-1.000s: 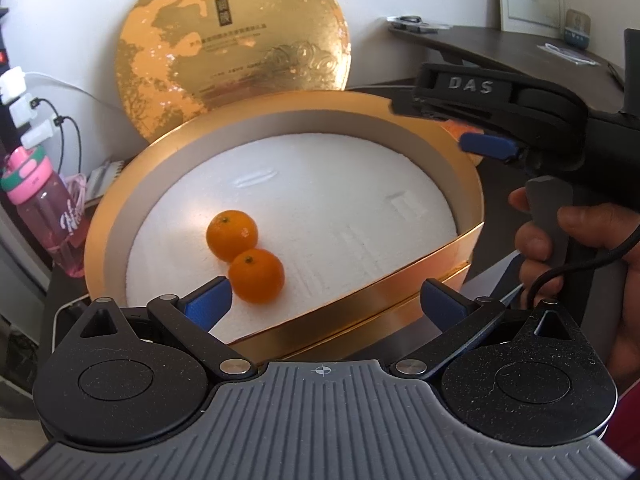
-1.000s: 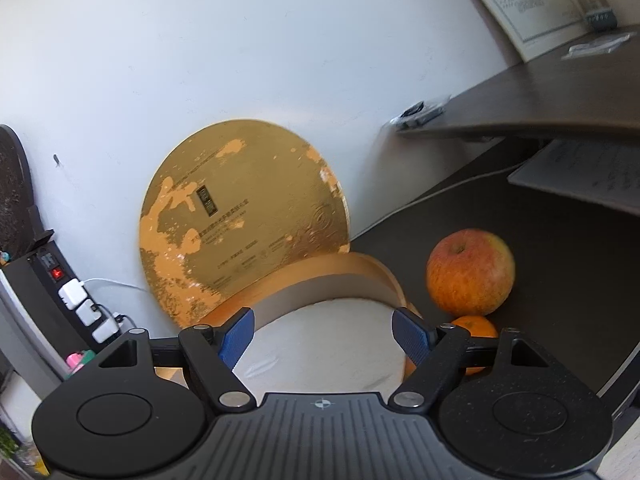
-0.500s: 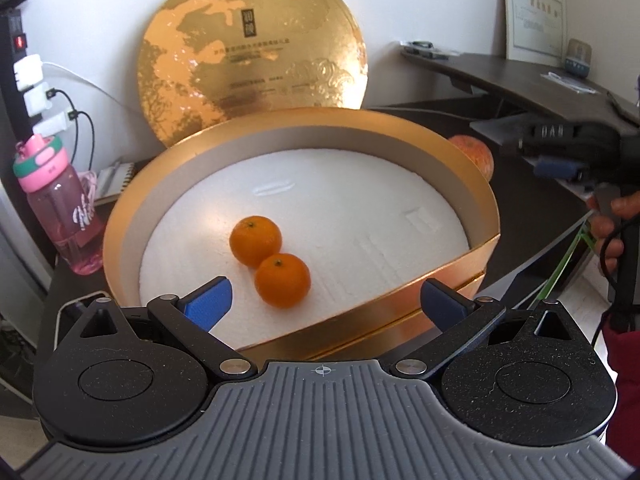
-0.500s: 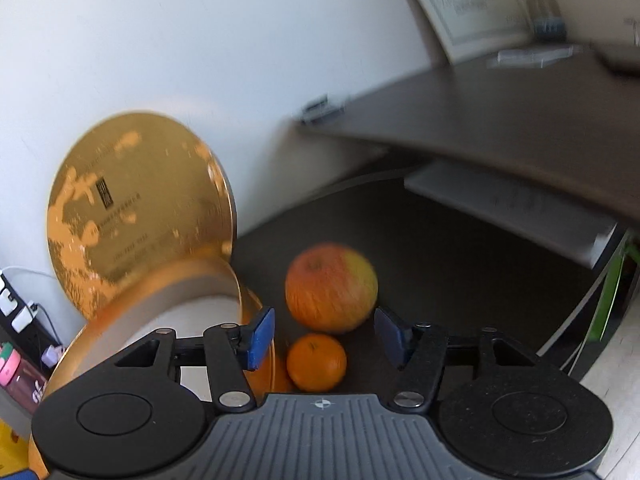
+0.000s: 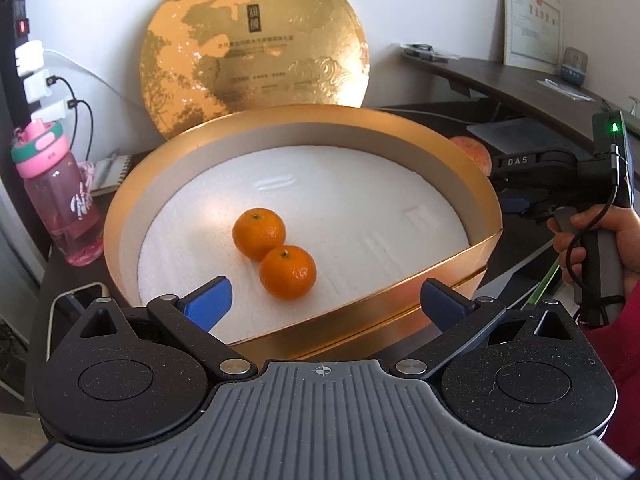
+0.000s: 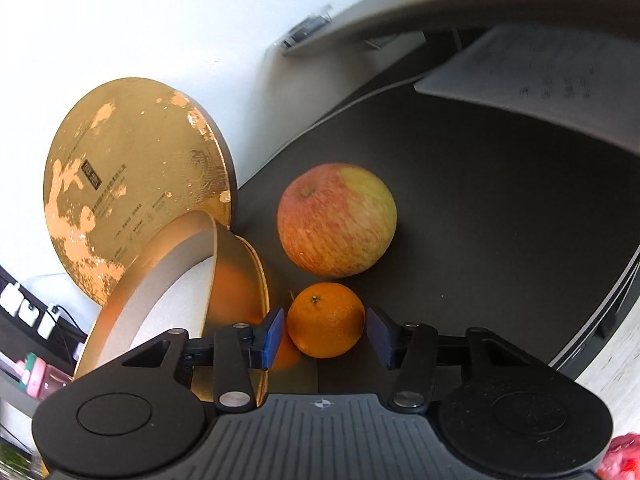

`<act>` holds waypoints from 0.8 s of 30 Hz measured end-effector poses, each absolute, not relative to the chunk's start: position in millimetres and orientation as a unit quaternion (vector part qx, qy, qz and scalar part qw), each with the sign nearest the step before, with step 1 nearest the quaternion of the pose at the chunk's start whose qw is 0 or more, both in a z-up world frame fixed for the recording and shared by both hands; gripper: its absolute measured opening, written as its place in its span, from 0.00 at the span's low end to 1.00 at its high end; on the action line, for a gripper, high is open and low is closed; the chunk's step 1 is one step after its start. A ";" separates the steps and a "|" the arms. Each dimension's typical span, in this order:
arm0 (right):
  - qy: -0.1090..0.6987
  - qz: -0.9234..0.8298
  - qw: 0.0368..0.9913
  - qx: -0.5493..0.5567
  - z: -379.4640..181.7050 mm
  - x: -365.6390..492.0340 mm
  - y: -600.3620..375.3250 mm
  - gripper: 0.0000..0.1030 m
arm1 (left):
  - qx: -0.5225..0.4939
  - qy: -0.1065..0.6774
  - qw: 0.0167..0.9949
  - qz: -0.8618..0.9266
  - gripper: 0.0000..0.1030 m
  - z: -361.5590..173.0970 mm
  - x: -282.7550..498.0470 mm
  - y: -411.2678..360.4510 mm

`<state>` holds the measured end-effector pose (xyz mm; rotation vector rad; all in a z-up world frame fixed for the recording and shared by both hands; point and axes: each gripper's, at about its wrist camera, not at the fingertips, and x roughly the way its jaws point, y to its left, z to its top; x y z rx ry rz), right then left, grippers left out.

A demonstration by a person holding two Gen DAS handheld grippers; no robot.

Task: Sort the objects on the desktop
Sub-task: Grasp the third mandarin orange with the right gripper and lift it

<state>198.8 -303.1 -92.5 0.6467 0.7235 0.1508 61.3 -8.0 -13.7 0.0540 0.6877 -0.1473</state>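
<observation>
A round gold box (image 5: 304,114) with a white foam floor holds two mandarins (image 5: 259,233) (image 5: 287,271) that touch each other. My left gripper (image 5: 326,302) hovers open at the box's near rim with nothing between its fingers. Right of the box, on the dark desk, a third mandarin (image 6: 326,318) lies in front of a red-yellow apple (image 6: 336,220). My right gripper (image 6: 326,336) is open, with a blue pad on each side of this mandarin and a narrow gap showing at both. In the left wrist view the right gripper (image 5: 516,204) sits beside the box, and the apple (image 5: 470,152) peeks over the rim.
The gold lid (image 5: 256,44) leans on the white wall behind the box. A pink water bottle (image 5: 60,200) and a power strip with chargers (image 5: 32,76) stand at the left. A raised desk shelf (image 5: 520,80) with papers runs at the right. A hand (image 5: 616,240) holds the right gripper.
My right gripper swung right and down from above the box to the loose mandarin, and its fingers narrowed around it. The left gripper stayed open at the box's rim.
</observation>
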 end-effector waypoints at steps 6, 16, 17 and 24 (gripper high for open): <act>0.348 0.083 0.867 0.347 -101.2 203.6 -307.5 0.43 | 0.028 0.340 0.937 -0.071 1.00 -15.3 63.6 -10.5; 0.352 0.032 0.885 0.302 -86.0 185.8 -316.2 0.43 | 0.030 0.343 0.936 -0.076 1.00 -17.1 58.2 -16.4; 0.352 0.027 0.887 0.298 -84.6 183.5 -317.3 0.43 | 0.030 0.343 0.936 -0.077 1.00 -17.2 57.1 -16.6; 0.305 0.030 0.920 0.245 -43.8 157.0 -308.5 0.43 | 0.024 0.332 0.940 -0.068 1.00 -16.1 45.1 -5.9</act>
